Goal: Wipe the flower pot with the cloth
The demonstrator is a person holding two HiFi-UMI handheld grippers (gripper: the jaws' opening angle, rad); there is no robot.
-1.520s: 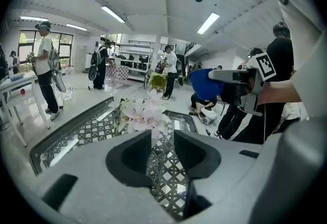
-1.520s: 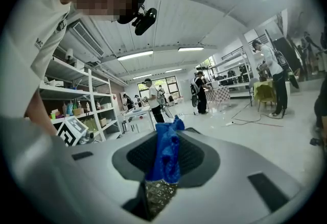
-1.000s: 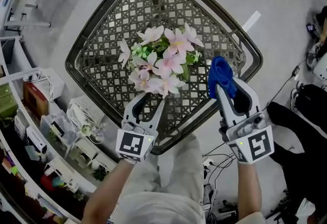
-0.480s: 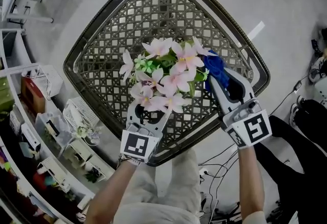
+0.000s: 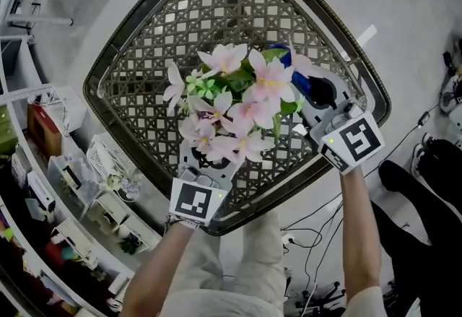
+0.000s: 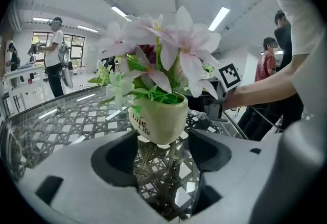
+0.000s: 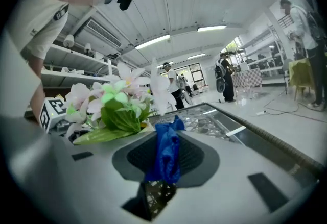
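Note:
A cream flower pot point(image 6: 159, 118) with dark print holds pink and white flowers point(image 5: 242, 99) and stands on the woven table point(image 5: 216, 5). In the head view the blossoms hide the pot. My left gripper point(image 6: 162, 141) sits low in front of it, and its jaws have just been opening. They now stand wide, one on each side of the pot's base, with the pads apart from it. In the head view the left gripper point(image 5: 209, 162) reaches under the blossoms. My right gripper point(image 7: 166, 162) is shut on a blue cloth point(image 7: 167, 144). It is at the plant's right side, and the cloth point(image 5: 278, 53) peeks out behind the petals.
The table has a dark raised rim point(image 5: 101, 55). Shelves crowded with boxes point(image 5: 50, 135) line the left. Cables point(image 5: 310, 236) lie on the floor near the person's feet, and dark gear point(image 5: 426, 185) lies at the right. Other people point(image 6: 55, 54) stand in the background.
The right gripper carried the cloth forward and down, from the table's front right to beside the plant. The left gripper slid further under the blossoms and its jaws spread.

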